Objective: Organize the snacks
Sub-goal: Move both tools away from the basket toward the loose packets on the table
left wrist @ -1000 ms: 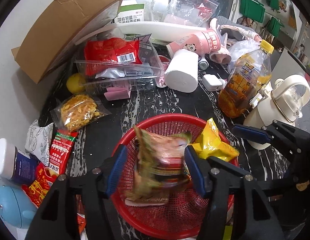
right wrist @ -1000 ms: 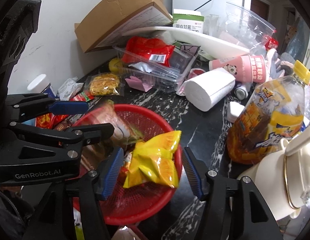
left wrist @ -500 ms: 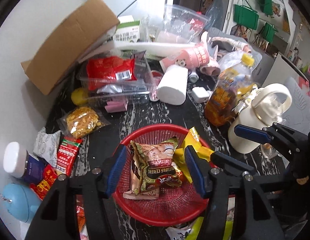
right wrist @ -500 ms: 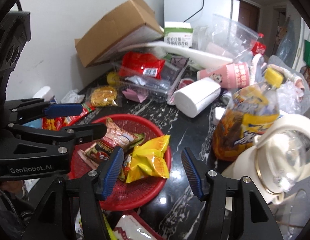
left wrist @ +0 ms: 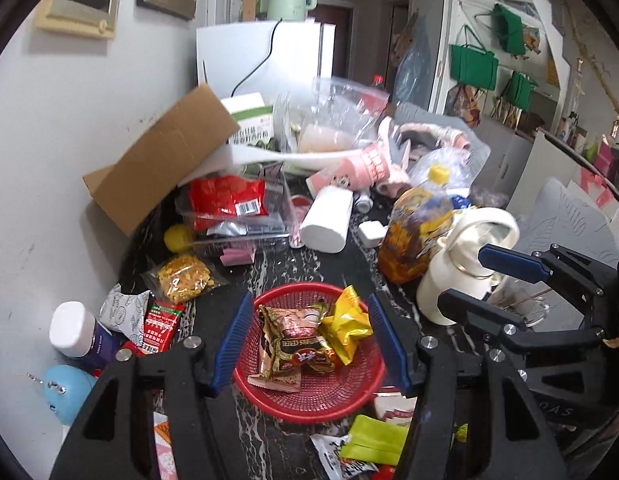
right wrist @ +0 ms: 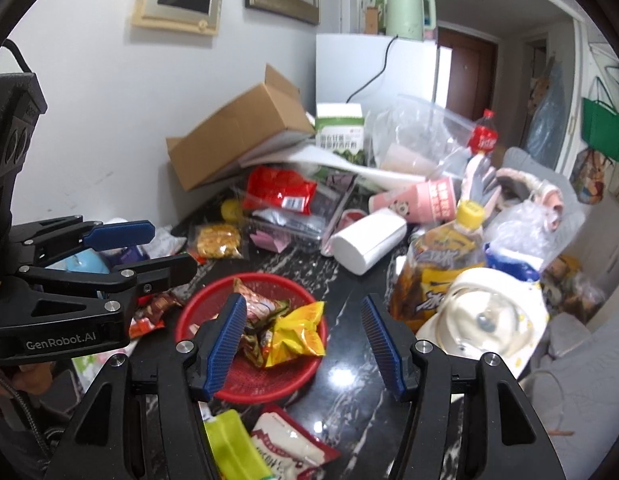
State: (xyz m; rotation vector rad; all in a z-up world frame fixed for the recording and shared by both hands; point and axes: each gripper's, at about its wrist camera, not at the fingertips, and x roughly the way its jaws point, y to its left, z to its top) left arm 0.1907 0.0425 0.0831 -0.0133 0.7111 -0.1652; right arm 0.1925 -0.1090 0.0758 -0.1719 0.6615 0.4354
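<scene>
The dark marbled tabletop fills the middle of both views, cluttered. A cardboard box leans at upper left against the wall. Below centre sits the red basket, holding a brown cereal packet with a yellow snack bag touching it on the right. The left claw hovers above the basket, jaws apart and empty. The right claw hangs over the basket's right edge, likewise apart with nothing between the pads. A small golden snack pouch lies on the tabletop, upper left of the basket.
</scene>
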